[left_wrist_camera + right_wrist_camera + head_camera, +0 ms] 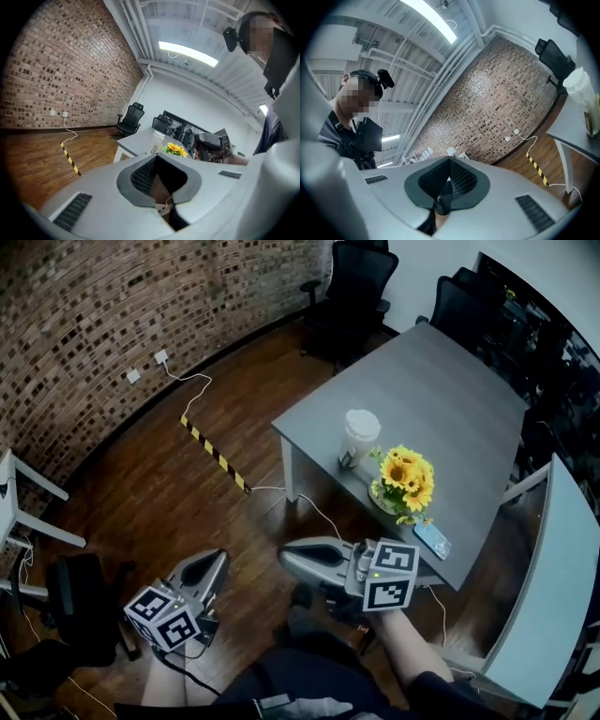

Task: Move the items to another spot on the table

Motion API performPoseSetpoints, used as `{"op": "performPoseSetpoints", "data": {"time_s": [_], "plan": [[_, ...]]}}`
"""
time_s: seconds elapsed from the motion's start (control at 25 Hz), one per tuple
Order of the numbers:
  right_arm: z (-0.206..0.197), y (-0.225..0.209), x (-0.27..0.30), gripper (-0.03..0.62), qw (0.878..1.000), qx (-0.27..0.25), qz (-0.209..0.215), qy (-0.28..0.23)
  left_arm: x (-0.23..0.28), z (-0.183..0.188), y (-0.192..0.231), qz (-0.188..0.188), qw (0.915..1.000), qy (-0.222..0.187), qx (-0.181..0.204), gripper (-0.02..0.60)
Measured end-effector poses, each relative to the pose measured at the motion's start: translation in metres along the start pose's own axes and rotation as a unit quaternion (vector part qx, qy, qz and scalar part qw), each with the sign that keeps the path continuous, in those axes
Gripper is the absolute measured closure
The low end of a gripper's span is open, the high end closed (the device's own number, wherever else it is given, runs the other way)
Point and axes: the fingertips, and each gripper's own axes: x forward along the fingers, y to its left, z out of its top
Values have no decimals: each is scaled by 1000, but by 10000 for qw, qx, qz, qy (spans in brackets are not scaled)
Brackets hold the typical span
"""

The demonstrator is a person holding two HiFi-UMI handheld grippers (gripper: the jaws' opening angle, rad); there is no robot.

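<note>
Phone [431, 541] in head view only, cup [360, 437] everywhere

Matt grey table [441, 399]; glossy wood floor [141, 488]; rough brick wall [84, 315].

Grey table [450, 390] — cup [360, 435], sunflowers [407, 476], phone [431, 540]
</note>
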Motion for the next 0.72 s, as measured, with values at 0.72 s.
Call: {"op": "performPoseSetpoints", "data": {"time_s": [0.72], "plan": [[87, -88, -113, 615, 9364, -1732, -2933, -844, 182, 78, -56, -1610, 9717, 564, 1636, 586]]}}
